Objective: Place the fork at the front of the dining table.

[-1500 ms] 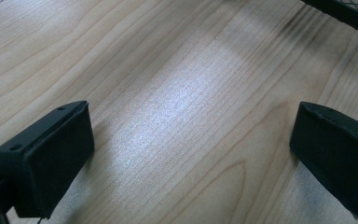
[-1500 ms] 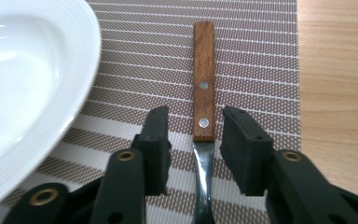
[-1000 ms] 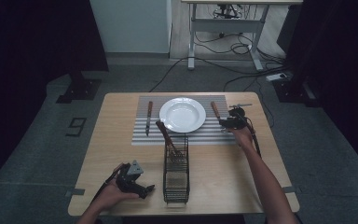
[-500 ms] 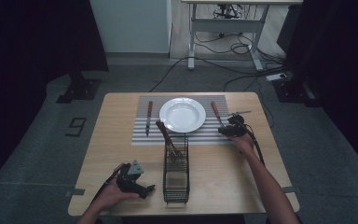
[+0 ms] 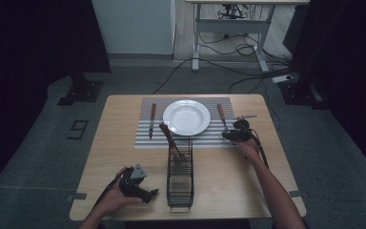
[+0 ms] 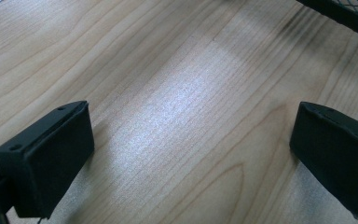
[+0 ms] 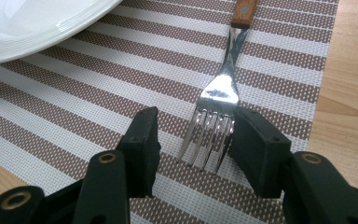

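Observation:
A fork [image 7: 219,93] with a wooden handle lies on the striped placemat [image 7: 74,84], to the right of the white plate [image 5: 187,117]. My right gripper [image 7: 193,140] is low over the mat and open. The fork's tines lie between its jaws, close to the right pad, with a gap to the left pad. In the high view the right gripper [image 5: 229,135] sits at the near end of the fork [image 5: 221,116]. My left gripper [image 6: 191,149] is open over bare wood, and in the high view it [image 5: 151,193] rests by the table's near edge.
A black wire basket [image 5: 179,176] stands in the middle near the front with a wooden-handled utensil [image 5: 170,140] leaning out of it; its corner [image 6: 349,11] is close to the left gripper. A knife [image 5: 152,119] lies on the mat left of the plate.
My right gripper has drawn back a little toward the near side, down along the fork to its tines. The left hand has stayed where it was.

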The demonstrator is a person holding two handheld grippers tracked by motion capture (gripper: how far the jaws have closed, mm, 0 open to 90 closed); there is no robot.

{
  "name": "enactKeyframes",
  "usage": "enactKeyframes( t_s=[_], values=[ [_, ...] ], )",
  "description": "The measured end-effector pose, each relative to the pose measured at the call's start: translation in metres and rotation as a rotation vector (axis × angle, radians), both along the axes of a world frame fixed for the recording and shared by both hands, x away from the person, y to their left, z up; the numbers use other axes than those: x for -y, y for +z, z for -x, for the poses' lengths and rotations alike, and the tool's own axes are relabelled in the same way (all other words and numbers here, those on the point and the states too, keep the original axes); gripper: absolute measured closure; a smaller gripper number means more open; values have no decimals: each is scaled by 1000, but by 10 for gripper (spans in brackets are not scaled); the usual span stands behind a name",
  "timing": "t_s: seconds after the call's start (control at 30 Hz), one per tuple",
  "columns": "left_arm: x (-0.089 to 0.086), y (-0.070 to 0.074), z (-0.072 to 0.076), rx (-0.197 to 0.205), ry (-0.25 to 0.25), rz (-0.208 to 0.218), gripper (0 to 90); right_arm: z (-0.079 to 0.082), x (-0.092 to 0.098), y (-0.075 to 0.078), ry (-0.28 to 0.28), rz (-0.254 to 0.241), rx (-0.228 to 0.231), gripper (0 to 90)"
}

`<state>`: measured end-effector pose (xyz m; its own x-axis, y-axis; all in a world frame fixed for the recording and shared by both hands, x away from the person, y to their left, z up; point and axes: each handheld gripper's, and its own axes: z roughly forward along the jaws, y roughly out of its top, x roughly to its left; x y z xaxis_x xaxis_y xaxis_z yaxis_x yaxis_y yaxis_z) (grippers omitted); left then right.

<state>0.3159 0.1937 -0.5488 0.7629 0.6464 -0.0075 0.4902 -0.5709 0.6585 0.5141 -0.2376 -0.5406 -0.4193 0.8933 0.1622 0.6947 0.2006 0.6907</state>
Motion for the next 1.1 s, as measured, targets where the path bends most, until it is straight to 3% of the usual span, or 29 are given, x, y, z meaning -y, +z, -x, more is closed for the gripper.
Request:
enactKeyframes(
  t_s=[1.1],
  values=[
    [0, 0, 0, 1, -1, 0, 0, 2, 2, -1, 14, -31, -5, 499]
  ],
)
